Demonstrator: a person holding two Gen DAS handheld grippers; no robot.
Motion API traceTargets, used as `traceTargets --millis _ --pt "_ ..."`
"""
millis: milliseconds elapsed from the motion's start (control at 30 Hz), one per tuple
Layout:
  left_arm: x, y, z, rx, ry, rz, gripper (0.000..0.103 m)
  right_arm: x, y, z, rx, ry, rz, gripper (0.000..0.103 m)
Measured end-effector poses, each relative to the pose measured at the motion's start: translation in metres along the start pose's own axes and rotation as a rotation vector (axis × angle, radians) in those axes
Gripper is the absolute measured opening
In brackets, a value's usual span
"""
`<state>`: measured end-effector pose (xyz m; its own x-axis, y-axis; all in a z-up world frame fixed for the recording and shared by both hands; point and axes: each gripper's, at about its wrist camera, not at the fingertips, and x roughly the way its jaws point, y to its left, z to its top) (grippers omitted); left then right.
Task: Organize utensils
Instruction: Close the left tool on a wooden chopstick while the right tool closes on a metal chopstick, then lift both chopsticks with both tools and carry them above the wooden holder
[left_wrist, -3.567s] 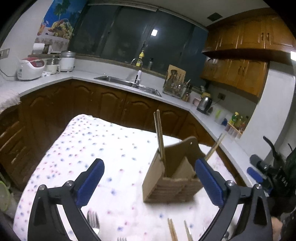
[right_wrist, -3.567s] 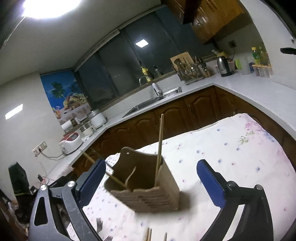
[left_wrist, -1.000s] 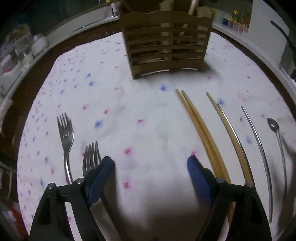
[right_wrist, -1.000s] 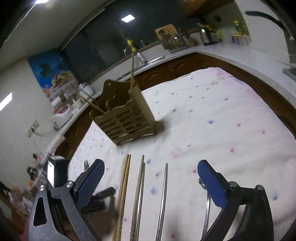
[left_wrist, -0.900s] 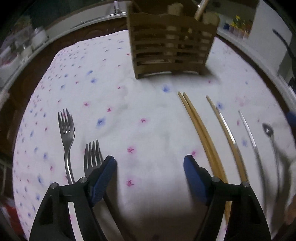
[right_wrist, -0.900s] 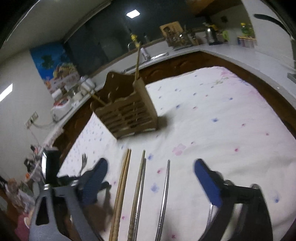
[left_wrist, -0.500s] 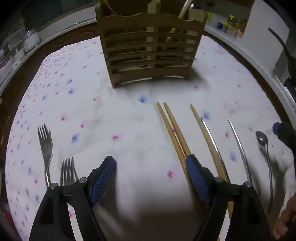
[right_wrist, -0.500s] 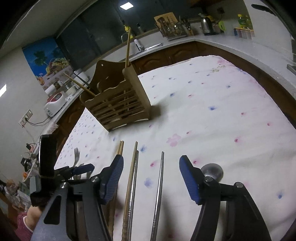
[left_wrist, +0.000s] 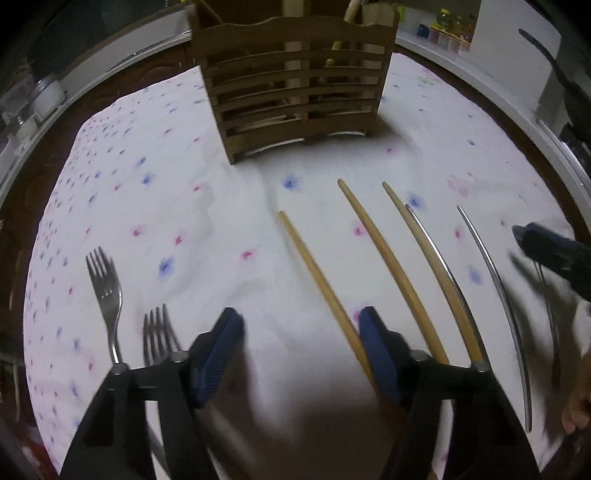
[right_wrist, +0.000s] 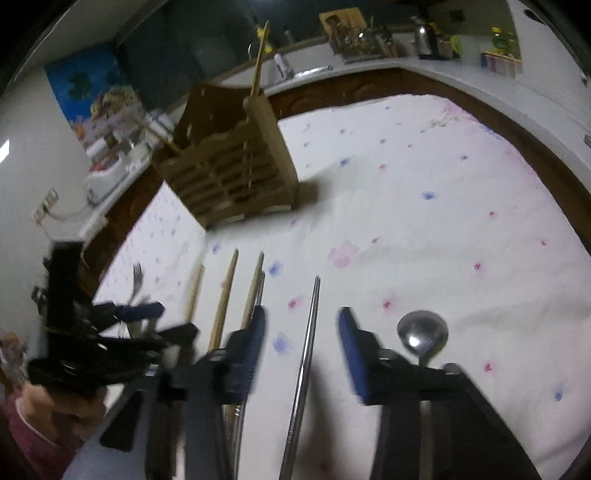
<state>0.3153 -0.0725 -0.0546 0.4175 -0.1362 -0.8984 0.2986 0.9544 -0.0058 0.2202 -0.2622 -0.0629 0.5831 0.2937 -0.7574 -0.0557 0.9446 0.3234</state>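
Nearest in the right wrist view: right gripper (right_wrist: 301, 350), blue pads apart and lately narrowing, a metal chopstick (right_wrist: 308, 343) lying lengthwise between them on the cloth, not pinched. Just right of the right pad, a spoon (right_wrist: 422, 336), bowl up, handle hidden under the gripper body. Left of the left pad, a second metal chopstick (right_wrist: 259, 291) tight against a wooden chopstick (right_wrist: 252, 295).

Nearest in the left wrist view: left gripper (left_wrist: 301, 350), pads spread and lately drawing in, only bare flowered tablecloth (left_wrist: 221, 206) in the gap. Leftmost wooden chopstick (left_wrist: 314, 273) running down to and under the right pad; whether touching it, cannot tell. Just left of the gripper, two forks (left_wrist: 107, 291), tines pointing away, side by side on the cloth. To the right, two more wooden chopsticks (left_wrist: 376, 240) fanned apart, then the two metal ones, then the tip of the right gripper at the edge of the view.

Farther off, a slatted wooden utensil holder (left_wrist: 295, 92), upright on the cloth, chopsticks standing in its compartments. Beyond the table, a kitchen counter (right_wrist: 443, 79) with a kettle, bottles and a dish rack, blurred.
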Motion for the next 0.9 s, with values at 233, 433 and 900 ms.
traceTargets --millis 233,433,900 --pt "-0.002 0.015 0.004 -0.080 -0.016 -0.050 0.063 0.035 0.009 -0.003 -0.079 0.098 -0.093 0.021" --pt "0.007 -0.002 0.014 -0.023 -0.016 -0.007 0.060 0.046 0.019 0.002 -0.157 0.135 -0.153 0.022" --pt "-0.001 -0.007 0.006 0.033 -0.042 -0.084 0.007 0.043 0.016 0.005 -0.118 0.139 -0.086 0.005"
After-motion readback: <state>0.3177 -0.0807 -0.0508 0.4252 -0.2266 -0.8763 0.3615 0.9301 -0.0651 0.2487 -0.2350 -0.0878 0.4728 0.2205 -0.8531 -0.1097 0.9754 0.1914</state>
